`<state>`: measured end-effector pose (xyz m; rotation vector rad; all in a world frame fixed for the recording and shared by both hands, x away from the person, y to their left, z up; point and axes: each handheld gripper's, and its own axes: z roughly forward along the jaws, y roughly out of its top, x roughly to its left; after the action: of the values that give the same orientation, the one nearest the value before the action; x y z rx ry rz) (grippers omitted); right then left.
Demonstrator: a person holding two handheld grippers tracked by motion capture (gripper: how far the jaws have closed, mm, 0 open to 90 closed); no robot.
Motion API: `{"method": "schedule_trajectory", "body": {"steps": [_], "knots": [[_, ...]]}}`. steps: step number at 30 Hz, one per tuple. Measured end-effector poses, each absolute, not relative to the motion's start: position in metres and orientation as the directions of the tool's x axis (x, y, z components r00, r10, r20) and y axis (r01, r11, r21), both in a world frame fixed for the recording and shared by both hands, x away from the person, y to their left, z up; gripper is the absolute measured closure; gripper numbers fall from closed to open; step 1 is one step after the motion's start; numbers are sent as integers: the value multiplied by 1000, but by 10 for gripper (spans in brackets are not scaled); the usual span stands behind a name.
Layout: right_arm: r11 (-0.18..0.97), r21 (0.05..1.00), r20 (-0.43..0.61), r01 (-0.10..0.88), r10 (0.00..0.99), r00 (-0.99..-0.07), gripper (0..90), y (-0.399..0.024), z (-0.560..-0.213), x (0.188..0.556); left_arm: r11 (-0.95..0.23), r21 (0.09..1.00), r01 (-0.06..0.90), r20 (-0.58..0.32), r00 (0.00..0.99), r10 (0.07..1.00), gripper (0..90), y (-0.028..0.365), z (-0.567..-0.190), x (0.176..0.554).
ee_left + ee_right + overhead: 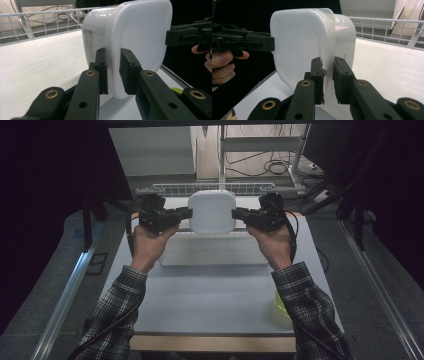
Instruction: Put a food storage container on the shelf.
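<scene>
Two hand-held grippers hold a white box up over the desk.

The desk (210, 290) is big and grey, with a white wire rack (205, 187) at its far end and a flat pale tray (212, 252) in the middle. The white box (212, 212) is in the air above the far part of the desk, turned on its side, so its lid faces the person. It looks like smooth, stiff plastic, and I think it is light but slippery. The lid rim sticks out, so that is a good place to pinch. The left hand-held gripper (113, 72) is nearly closed and pinches the rim on one side. The right hand-held gripper (328, 80) is nearly closed too and pinches the rim on the other side. Something small and yellow-green (280, 302) sits at the desk's near right.
</scene>
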<state>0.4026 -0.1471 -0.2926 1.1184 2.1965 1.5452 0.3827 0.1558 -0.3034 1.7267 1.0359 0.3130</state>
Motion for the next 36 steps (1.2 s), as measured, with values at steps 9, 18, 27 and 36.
{"method": "schedule_trajectory", "body": {"steps": [9,18,27,36], "knots": [[133,872,250,471,708,-661,789,-148,-295,419,-76,863,499,-267,579,771,774,152,-304,400],[119,860,275,497,712,-646,779,-148,-300,429,-64,872,486,-263,575,775,765,150,-307,405],[131,868,250,480,719,-649,720,-144,-300,433,-92,895,437,-208,590,780,673,146,-309,408],[153,873,214,464,734,-645,664,-139,-301,438,-123,899,421,-165,585,794,610,141,-312,414]]}}
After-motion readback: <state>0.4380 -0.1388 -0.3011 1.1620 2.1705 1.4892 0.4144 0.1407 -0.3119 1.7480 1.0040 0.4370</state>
